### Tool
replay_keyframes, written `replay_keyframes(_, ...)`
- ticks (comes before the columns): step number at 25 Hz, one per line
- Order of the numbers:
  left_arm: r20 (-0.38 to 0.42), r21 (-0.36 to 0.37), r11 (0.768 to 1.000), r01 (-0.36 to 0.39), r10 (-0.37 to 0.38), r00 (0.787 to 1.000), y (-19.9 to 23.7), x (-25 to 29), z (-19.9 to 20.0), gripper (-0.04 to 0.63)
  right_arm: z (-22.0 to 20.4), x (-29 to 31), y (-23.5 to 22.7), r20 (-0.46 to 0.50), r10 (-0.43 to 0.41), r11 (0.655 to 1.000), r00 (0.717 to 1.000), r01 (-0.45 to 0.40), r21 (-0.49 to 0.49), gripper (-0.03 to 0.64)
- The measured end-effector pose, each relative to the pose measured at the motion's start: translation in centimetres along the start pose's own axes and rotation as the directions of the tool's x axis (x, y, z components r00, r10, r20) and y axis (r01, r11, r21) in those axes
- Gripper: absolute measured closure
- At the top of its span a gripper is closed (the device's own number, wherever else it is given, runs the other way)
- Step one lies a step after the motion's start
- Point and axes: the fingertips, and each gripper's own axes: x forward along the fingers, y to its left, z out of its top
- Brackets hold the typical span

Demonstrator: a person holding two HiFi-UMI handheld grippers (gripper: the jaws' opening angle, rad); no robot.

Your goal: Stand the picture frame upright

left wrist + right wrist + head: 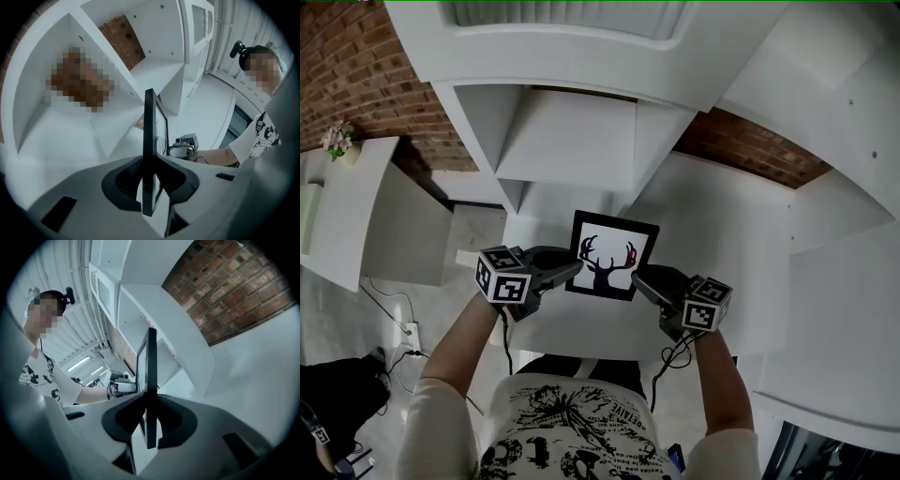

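A white, black-printed T-shirt (572, 427) is worn. The grey left gripper (577, 268) and right gripper (637, 276) are capped with marker cubes (504, 275) and trailed by black cables (503, 339).

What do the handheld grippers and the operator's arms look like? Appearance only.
Left gripper and right gripper: light grey bodies with black tongs that taper to the tips. Each carries a white cube with black square markers and trails a black cable. The person wears a white short-sleeved T-shirt with black print.

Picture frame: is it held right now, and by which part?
Yes, by both. The left hand-held gripper pinches the left edge of the picture frame, the right hand-held gripper the right edge, both low on the sides.
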Motion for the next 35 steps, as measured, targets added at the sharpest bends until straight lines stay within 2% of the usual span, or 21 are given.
replay_keyframes(4, -0.041, 0.092, 0.996, -0.008, 0.012, 0.999, 1.2, 0.7, 0.5, 0.502, 0.5, 0.7, -1.9, -0.046, -0.027, 0.997, 0.999, 0.024, -0.068, 0.535)
replay_keyframes(10, -0.064, 0.183, 0.982, -0.038, 0.050, 0.997, 3.1, 1.8, 0.7, 0.500, 0.8, 1.7, -4.4, -0.097, -0.097, 0.981, 0.991, 0.078, -0.180, 0.532)
replay_keyframes(16, -0.072, 0.294, 0.948, -0.123, 0.150, 0.986, 4.8, 3.2, 1.0, 0.500, 1.0, 2.0, -7.2, -0.108, -0.205, 0.954, 0.973, 0.173, -0.245, 0.528)
replay_keyframes(20, -0.096, 0.350, 0.924, -0.154, 0.199, 0.975, 5.9, 4.2, 0.9, 0.497, 1.1, 2.2, -8.6, -0.109, -0.260, 0.933, 0.960, 0.220, -0.284, 0.526)
replay_keyframes(27, -0.135, 0.402, 0.895, -0.193, 0.266, 0.955, 7.7, 4.9, 0.7, 0.491, 1.4, 2.9, -10.2, -0.107, -0.344, 0.887, 0.933, 0.285, -0.364, 0.526)
replay_keyframes(35, -0.132, 0.394, 0.889, -0.234, 0.307, 0.943, 9.1, 4.9, 1.2, 0.480, 1.5, 3.9, -11.3, -0.092, -0.398, 0.855, 0.913, 0.333, -0.397, 0.523)
